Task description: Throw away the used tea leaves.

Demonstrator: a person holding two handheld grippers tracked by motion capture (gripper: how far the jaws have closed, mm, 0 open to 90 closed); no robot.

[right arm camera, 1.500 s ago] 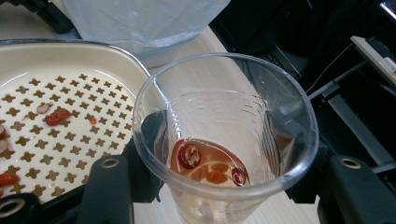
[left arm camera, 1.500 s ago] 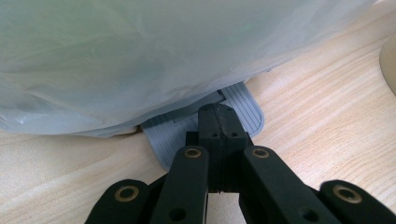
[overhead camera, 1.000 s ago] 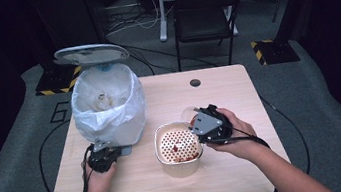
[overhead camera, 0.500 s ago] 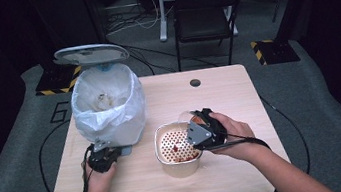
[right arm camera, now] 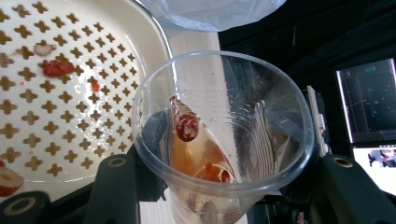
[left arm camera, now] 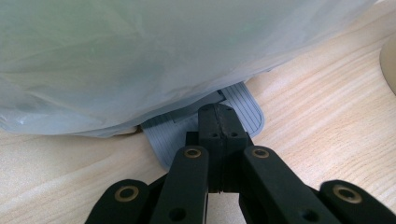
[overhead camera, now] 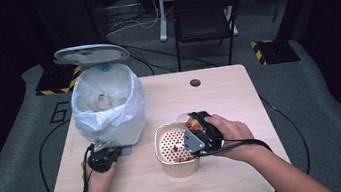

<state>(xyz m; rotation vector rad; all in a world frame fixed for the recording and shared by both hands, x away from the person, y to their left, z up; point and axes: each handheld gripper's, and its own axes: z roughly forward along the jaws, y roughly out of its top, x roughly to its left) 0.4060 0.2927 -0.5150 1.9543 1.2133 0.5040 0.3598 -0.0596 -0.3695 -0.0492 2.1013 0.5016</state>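
Beside strainer basket, right gripper jaws closing, clamp clear cup; left gripper fully shut, empty, presses bin pedal under bagged bin.

The right gripper is swinging in from the right-hand edge of the table toward the cream strainer basket, and it is now hanging over the basket's right rim rather than beside it. Its jaws have just been closing a little, with the clear plastic cup between them and gripped by its sides. The cup is tipping over toward the basket now, its mouth leaning over the perforated floor, and the reddish liquid and red bits are sliding along its lower wall. The hand is following the gripper in over the basket's rim.
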